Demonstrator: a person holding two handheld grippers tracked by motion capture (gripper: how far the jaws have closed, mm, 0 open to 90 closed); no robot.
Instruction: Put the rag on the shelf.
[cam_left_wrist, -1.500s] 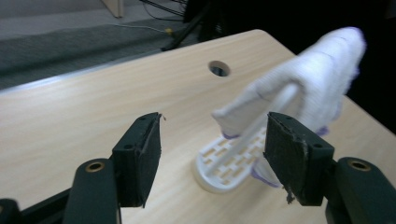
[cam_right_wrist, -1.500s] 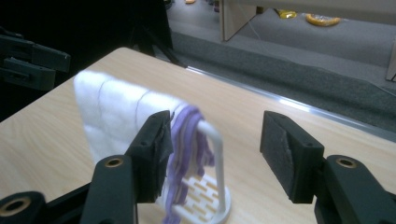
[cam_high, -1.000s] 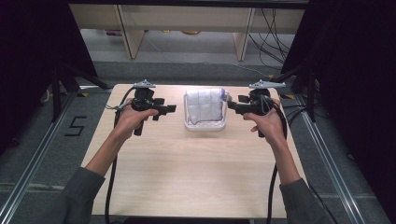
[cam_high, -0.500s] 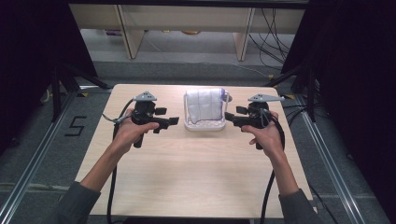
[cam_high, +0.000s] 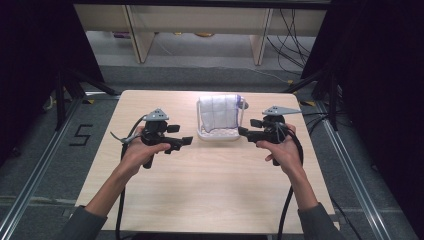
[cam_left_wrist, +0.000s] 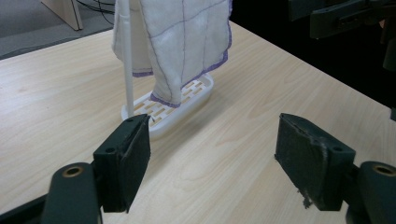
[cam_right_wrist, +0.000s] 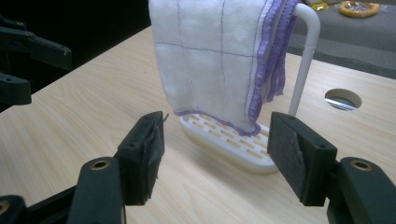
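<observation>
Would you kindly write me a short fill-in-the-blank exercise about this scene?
1. The white cloth hangs over a white ____.
2. The cloth's edging is ____.
3. The jaws of the left gripper and the right gripper stand ____.

Missing words: rack; purple; open

Bench (cam_high: 210, 190) evenly lit from overhead, pale wood bright; surroundings left and right fall to near black. White cloth (cam_high: 219, 112) slightly overexposed in high view. Soft shadows only, under the rack. Both gripper views slightly soft; near jaws sharp enough, far background blurred.
</observation>
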